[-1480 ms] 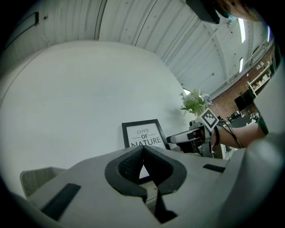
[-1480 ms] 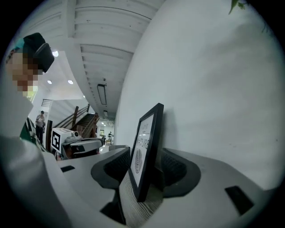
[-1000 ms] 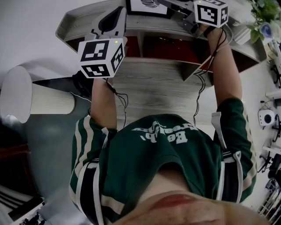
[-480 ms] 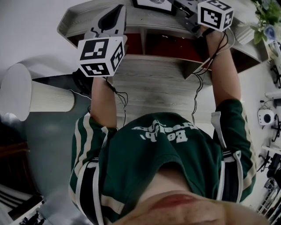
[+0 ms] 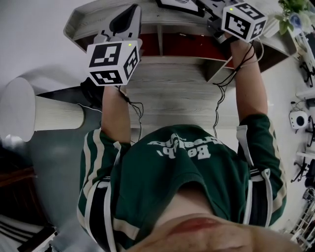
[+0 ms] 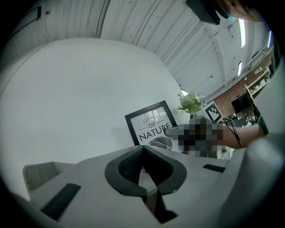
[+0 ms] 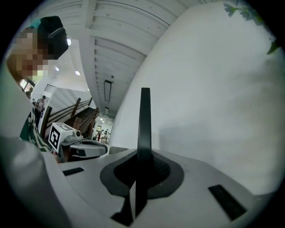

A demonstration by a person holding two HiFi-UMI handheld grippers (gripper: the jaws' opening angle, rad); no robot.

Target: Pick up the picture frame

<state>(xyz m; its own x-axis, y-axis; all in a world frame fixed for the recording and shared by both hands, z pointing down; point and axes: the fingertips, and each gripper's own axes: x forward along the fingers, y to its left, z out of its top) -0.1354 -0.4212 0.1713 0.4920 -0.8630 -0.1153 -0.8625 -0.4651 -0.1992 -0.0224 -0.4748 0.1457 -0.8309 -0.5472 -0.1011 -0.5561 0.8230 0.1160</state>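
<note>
The picture frame (image 6: 150,128) is black-edged, with a white print reading "OF NATURE" and a leaf. It stands upright at the back of the pale wooden shelf unit (image 5: 167,81), against the white wall. My right gripper (image 7: 141,171) has its jaws closing the last bit on the frame's side edge (image 7: 144,124); both pads press on it. In the head view the frame (image 5: 179,4) is cut off at the top, beside the right gripper (image 5: 209,6). My left gripper (image 6: 144,165) is shut on nothing and hovers over the shelf top to the frame's left (image 5: 129,14).
A potted plant with white flowers (image 6: 191,103) stands just past the frame on the shelf (image 5: 291,15). A white ribbed cylinder (image 5: 42,112) lies on the floor at the left. Red-lined compartments (image 5: 189,47) sit under the shelf top. Equipment stands on the floor at the right (image 5: 298,130).
The right gripper and the picture frame have shifted toward the top right of the head view, the frame now mostly out of the picture. The left gripper has stayed in place.
</note>
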